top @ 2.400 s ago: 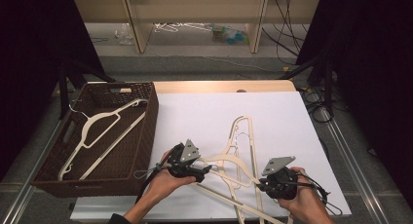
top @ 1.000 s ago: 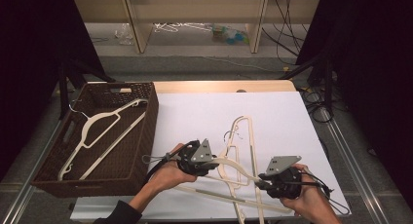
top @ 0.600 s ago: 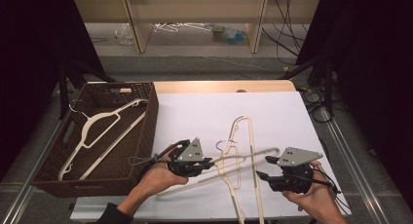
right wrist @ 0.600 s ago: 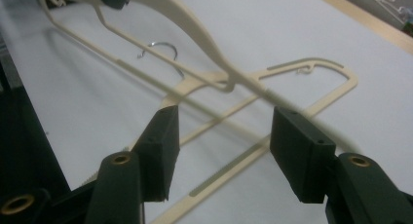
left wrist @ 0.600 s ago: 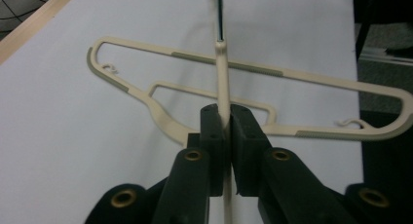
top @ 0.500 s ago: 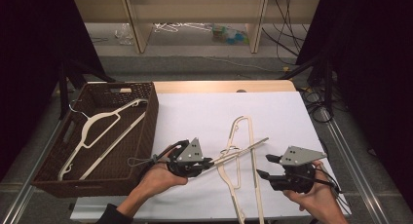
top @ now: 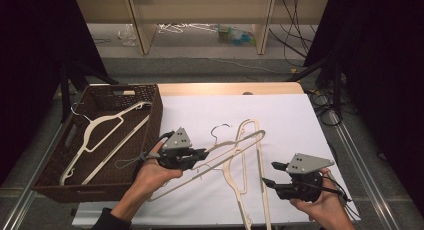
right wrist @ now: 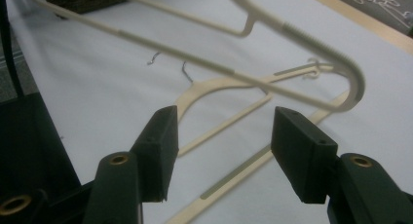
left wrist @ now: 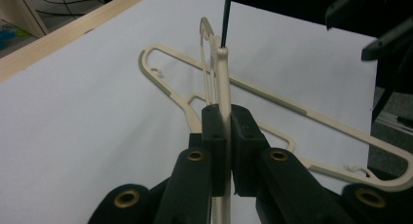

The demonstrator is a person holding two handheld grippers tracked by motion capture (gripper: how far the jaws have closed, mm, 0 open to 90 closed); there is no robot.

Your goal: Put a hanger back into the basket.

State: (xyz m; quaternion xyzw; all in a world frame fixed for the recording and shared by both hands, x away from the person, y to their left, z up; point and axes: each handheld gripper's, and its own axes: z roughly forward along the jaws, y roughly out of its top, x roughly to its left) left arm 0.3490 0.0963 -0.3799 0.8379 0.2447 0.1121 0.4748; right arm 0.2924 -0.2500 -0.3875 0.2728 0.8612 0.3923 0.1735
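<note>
My left gripper (top: 202, 153) (left wrist: 226, 121) is shut on a cream plastic hanger (top: 235, 147) (left wrist: 221, 68), pinched near its neck and held tilted above the white sheet, its dark hook pointing away in the left gripper view. A second cream hanger (top: 264, 200) (left wrist: 292, 107) (right wrist: 219, 87) lies flat on the sheet beneath it. My right gripper (top: 270, 173) (right wrist: 224, 136) hovers at the front right, open, its jaws having just been opening, with nothing between them. In the right gripper view the raised hanger's (right wrist: 292, 34) curved end crosses beyond them.
A dark wicker basket (top: 152, 115) stands at the left edge of the sheet with another cream hanger (top: 95, 135) inside. The wooden table edge (top: 225, 88) runs along the far side. Cables (top: 325, 105) hang at the far right.
The right gripper has let go of the hanger, opened and drawn back to the right. The left gripper has closed on the hanger and raised it, swinging its far end up off the sheet.
</note>
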